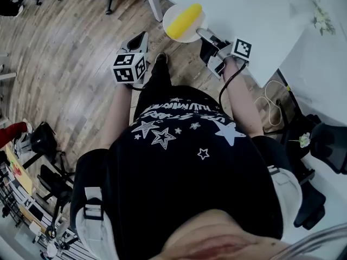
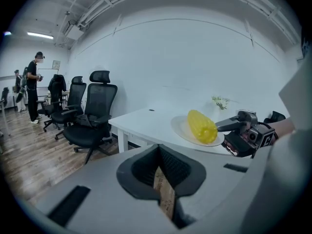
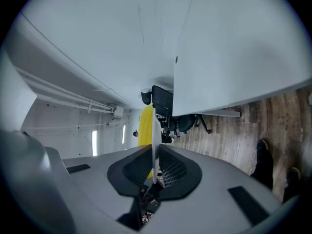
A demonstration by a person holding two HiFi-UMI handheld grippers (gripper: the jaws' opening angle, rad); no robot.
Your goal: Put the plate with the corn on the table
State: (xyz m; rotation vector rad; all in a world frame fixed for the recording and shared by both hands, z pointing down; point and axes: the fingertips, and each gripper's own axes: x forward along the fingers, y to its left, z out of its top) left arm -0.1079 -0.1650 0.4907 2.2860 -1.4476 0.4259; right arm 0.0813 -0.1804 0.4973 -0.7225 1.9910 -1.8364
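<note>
Closest to the head camera is the person's black star-printed shirt (image 1: 179, 161), with both forearms reaching out ahead over the wooden floor (image 1: 70, 53).

Right gripper (image 1: 203, 34): its fingers are clamped on the rim of a pale round plate (image 1: 172, 10). The right gripper view shows that rim edge-on, pinched between the two dark pads (image 3: 168, 172). A yellow corn cob (image 1: 184, 19) lies on the plate, roughly across its middle. The plate is held out level at the near corner of the white worktop (image 1: 244, 15). From the head view it overlaps the worktop's edge, partly above the floor. Whether its underside touches the surface I cannot tell; in the left gripper view it seems just above the worktop.

Left gripper (image 1: 143, 36): it is beside the plate, apart from it, and points toward the worktop's corner. In its own view the fingers (image 2: 183, 172) look drawn together with only a thin slit behind the tips, and nothing is between them. That same view shows the plate (image 2: 183, 130), the corn (image 2: 202, 126) and the right gripper (image 2: 222, 126) off to the right.

A small flower sprig (image 2: 220, 101) stands farther back on the worktop. Black office chairs (image 2: 92, 116) are to the left of the worktop, and a person (image 2: 34, 87) stands far off at the left.
</note>
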